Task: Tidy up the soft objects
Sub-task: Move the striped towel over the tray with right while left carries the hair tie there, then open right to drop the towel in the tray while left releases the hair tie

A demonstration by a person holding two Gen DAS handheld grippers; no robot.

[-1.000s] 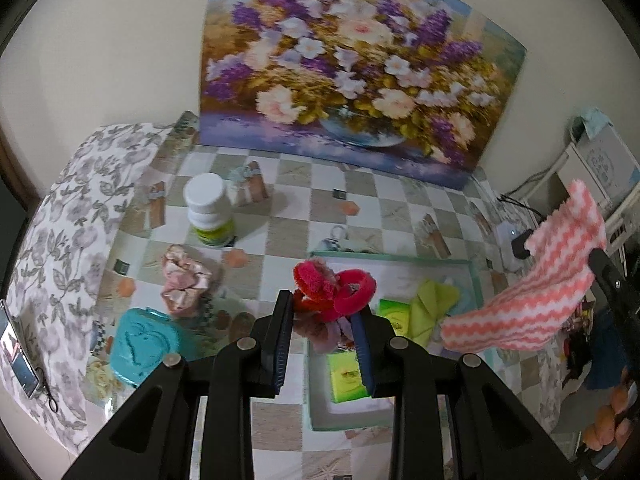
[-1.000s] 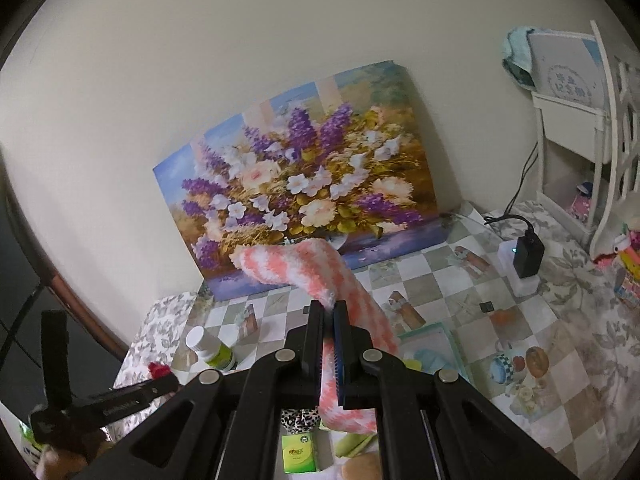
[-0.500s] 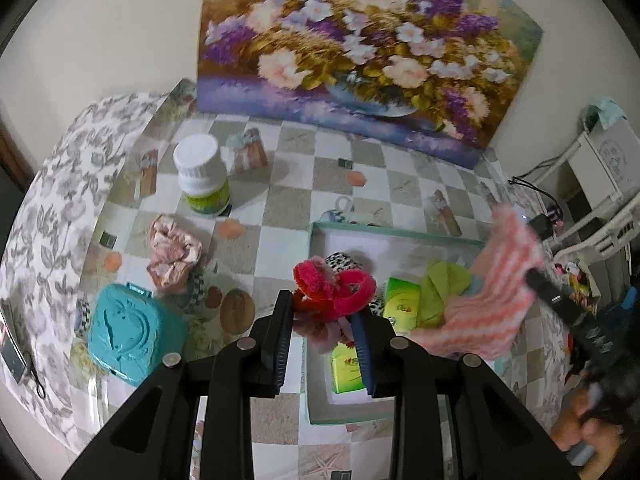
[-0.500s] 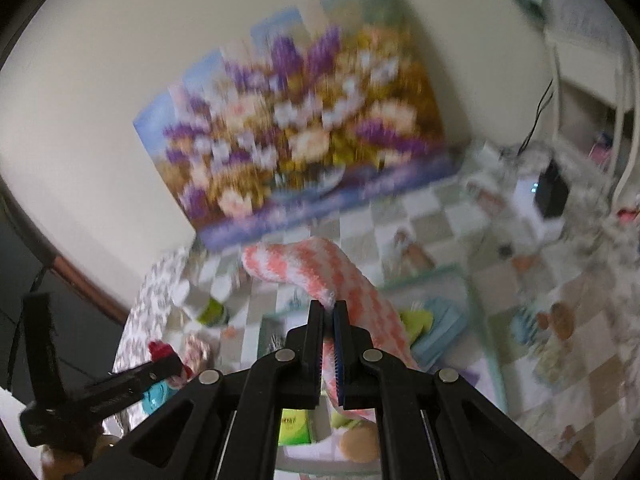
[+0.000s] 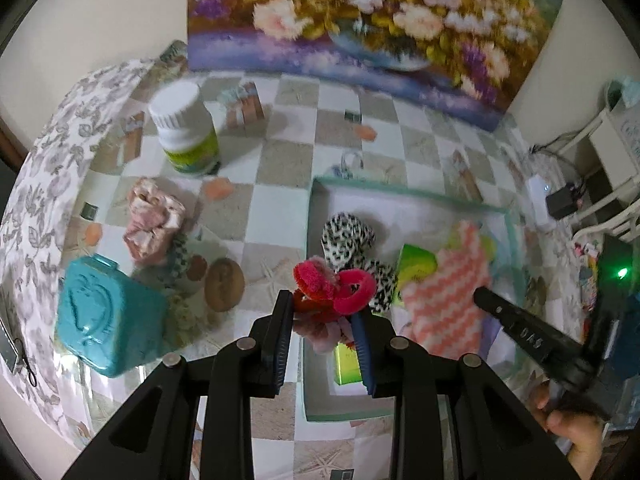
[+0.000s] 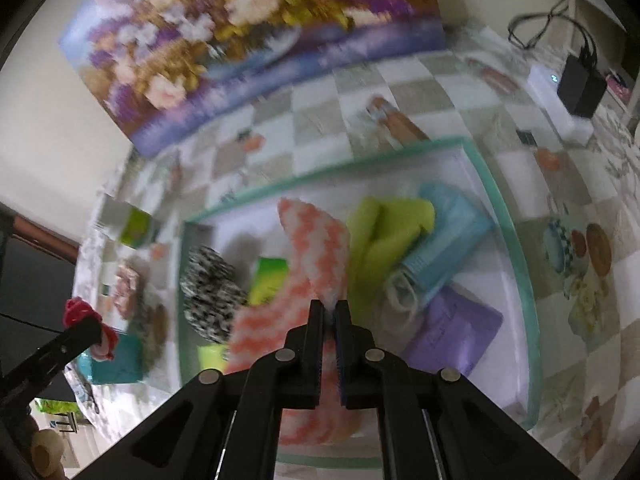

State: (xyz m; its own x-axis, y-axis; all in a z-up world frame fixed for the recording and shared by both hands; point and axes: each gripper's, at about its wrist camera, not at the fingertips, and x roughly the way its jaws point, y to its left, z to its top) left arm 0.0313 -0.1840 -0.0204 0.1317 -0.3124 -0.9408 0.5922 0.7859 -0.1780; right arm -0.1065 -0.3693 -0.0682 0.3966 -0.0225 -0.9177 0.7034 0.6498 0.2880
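Over the tray (image 6: 520,264), right claw (image 6: 329,312) (opening) tilts steeply down.

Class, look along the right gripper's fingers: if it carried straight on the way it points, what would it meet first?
Most likely the pink-and-white cloth its right gripper already pinches, heaped just ahead, then the tray floor beneath. Depth is hard to judge through the blur.

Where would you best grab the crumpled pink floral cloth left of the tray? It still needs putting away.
Grip the pink floral cloth on its bunched upper folds, coming from above with the fingers either side of the lump. It sits in a raised heap on the table, and the teal box stands close by on one side, so a low approach there looks cramped.
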